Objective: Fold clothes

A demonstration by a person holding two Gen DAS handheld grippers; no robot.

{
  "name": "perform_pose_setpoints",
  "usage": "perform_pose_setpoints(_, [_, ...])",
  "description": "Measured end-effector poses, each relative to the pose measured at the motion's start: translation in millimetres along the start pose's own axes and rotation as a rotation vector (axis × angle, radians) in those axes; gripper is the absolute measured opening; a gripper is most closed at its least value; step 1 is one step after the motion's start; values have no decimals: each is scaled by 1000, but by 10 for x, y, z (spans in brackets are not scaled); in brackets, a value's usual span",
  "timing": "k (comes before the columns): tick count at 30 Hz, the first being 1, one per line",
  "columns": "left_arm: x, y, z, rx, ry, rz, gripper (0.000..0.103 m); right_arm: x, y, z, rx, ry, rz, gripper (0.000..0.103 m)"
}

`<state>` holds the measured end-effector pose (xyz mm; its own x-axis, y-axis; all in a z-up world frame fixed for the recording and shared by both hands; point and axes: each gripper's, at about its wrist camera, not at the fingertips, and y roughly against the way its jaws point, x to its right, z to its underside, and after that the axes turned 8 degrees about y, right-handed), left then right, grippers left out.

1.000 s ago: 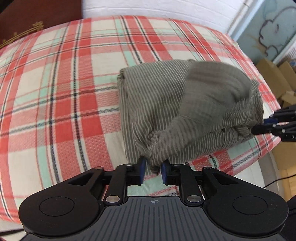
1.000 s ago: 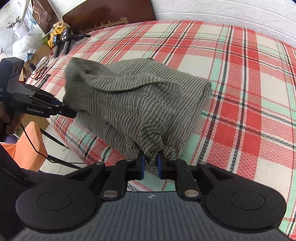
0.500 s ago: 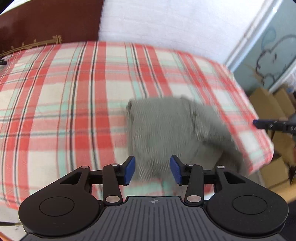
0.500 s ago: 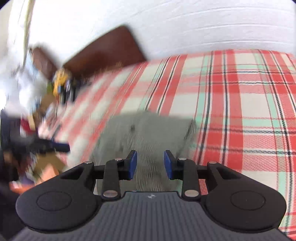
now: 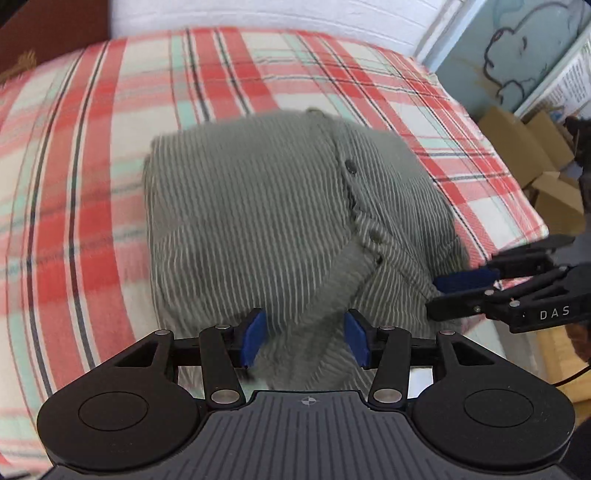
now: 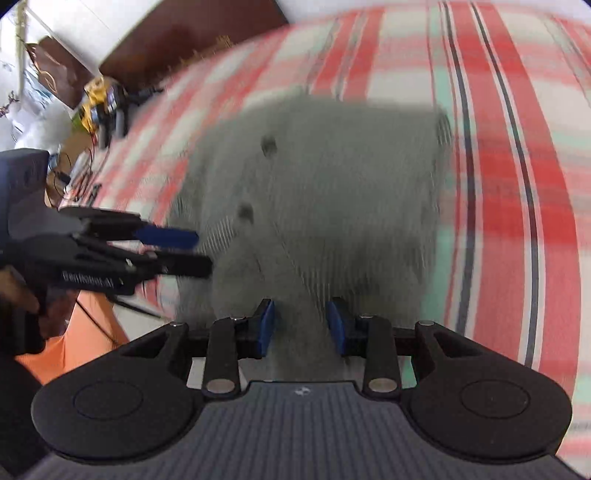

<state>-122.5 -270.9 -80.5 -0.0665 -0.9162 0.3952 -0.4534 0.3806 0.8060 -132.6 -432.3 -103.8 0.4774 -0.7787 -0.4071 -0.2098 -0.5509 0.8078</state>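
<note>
— So, where's the shirt?
— Folded in a bundle at the near edge of the plaid bed.
— And the grippers?
— Left gripper and right gripper both gape apart, fabric lying loose between their pads.

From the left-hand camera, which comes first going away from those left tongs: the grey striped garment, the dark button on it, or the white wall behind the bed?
Nearest first from the left tongs:
1. Grey striped garment, its near edge right between the open tongs.
2. Dark button, farther up the garment, right of centre.
3. White wall, at the top, beyond the plaid bed.
</note>
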Motion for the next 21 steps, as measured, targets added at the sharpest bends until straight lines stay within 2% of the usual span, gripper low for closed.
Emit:
perform_pose_setpoints(4, [-51, -33, 69, -18, 1, -2, 63, 68, 435, -112, 123, -57, -12, 37])
perform_pose_setpoints(8, [-364, 117, -242, 54, 59, -68, 65, 271, 621, -360, 240, -115, 47, 38])
perform_pose_setpoints(10, [-512, 6, -385, 42, 92, -82, 65, 399, 558, -439, 251, -151, 79, 39])
perform_pose_setpoints(12, [-637, -135, -486, 16, 121, -88, 65, 502, 452, -473, 242, -187, 109, 48])
perform_pose_setpoints(13, [-683, -209, -519, -1, 130, -91, 65, 539, 386, -477, 228, -202, 119, 50])
perform_pose_setpoints(15, [-711, -319, -553, -27, 131, -97, 65, 606, 270, -473, 201, -227, 123, 50])
perform_pose_setpoints(18, [-656, -347, -590, -24, 123, -64, 65, 641, 166, -495, 198, -252, 133, 50])
perform_pose_setpoints(20, [-620, -368, -611, -25, 116, -44, 61, 678, 136, -501, 208, -291, 108, 49])
perform_pose_setpoints(21, [-603, -386, -613, -32, 108, -42, 46, 679, 118, -517, 203, -298, 92, 40])
